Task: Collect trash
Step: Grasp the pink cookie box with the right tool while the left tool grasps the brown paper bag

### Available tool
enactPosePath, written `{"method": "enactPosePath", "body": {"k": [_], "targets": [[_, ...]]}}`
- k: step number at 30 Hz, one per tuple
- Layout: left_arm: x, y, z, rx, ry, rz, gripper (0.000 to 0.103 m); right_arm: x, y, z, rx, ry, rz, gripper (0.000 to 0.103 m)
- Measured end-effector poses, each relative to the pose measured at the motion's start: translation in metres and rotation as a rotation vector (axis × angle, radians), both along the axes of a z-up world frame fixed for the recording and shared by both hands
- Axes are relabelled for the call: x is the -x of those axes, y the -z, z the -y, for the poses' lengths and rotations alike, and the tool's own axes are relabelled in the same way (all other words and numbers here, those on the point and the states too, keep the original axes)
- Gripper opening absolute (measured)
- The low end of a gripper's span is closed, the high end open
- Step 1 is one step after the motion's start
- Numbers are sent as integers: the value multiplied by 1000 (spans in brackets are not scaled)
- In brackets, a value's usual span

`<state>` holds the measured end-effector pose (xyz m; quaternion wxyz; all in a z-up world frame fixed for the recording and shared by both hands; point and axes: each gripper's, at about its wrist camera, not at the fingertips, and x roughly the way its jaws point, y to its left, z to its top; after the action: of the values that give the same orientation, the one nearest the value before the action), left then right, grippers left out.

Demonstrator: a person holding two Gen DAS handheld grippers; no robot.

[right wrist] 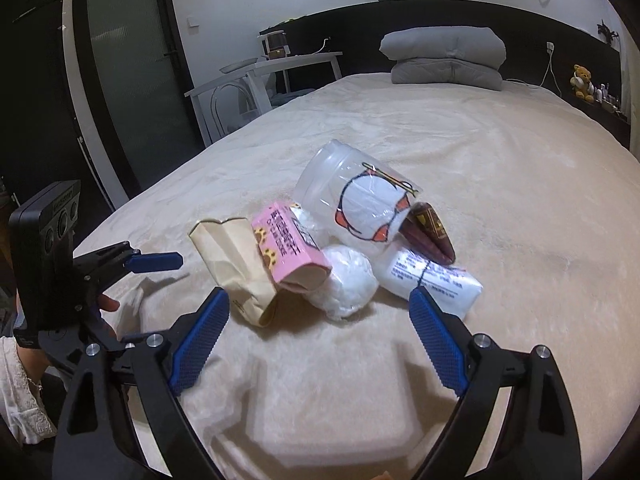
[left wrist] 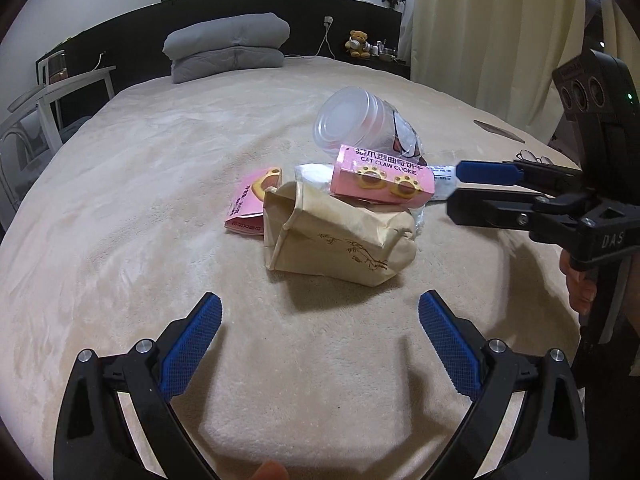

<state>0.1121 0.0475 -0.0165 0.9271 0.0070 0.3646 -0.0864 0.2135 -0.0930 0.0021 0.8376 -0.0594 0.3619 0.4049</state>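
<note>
Left gripper [left wrist: 320, 312]: nearest the left wrist camera; jaws spread apart with nothing between the blue pads, poised over bare bed cover.
Right gripper [right wrist: 320, 304]: jaws apart, pads pressing on nothing; the near edge of the trash pile lies just beyond the fingertips.
Bed cover [left wrist: 120, 240]: cream, plush, carrying all the trash in one pile near the middle.
Paper bag [left wrist: 340, 240]: tan, crumpled, lying on its side; nearest item to the left gripper, just beyond its fingertips and clear of them.
Cookie box [left wrist: 382, 180]: pink, marked CAT CLAW COOKIE, resting on the far edge of the paper bag.
Second pink box [left wrist: 250, 204]: flat on the cover, touching the left side of the paper bag.
Plastic cup [right wrist: 352, 196]: clear, on its side at the far end of the pile, printed sleeve around it.
White wad [right wrist: 348, 280]: probably crumpled tissue or film; directly beyond the right gripper's open jaws.
White packet [right wrist: 432, 276]: just beyond the right fingertip of the right gripper; contact cannot be determined.
Brown wrapper [right wrist: 430, 236]: behind the white packet, beside the cup.
Pillows [left wrist: 228, 46]: grey, stacked at the far headboard, well apart from the pile.
</note>
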Motion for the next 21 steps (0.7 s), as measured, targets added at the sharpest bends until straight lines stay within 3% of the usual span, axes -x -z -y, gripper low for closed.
{"method": "enactPosePath", "body": {"k": [6, 8, 21], "targets": [[-10, 1, 1, 3, 22, -10, 97, -15, 5, -29, 14, -28, 14, 68], [-13, 1, 2, 17, 23, -13, 97, -17, 5, -31, 20, -23, 37, 39], [-32, 7, 13, 31, -18, -30, 97, -9, -5, -11, 49, -8, 60, 36]]}}
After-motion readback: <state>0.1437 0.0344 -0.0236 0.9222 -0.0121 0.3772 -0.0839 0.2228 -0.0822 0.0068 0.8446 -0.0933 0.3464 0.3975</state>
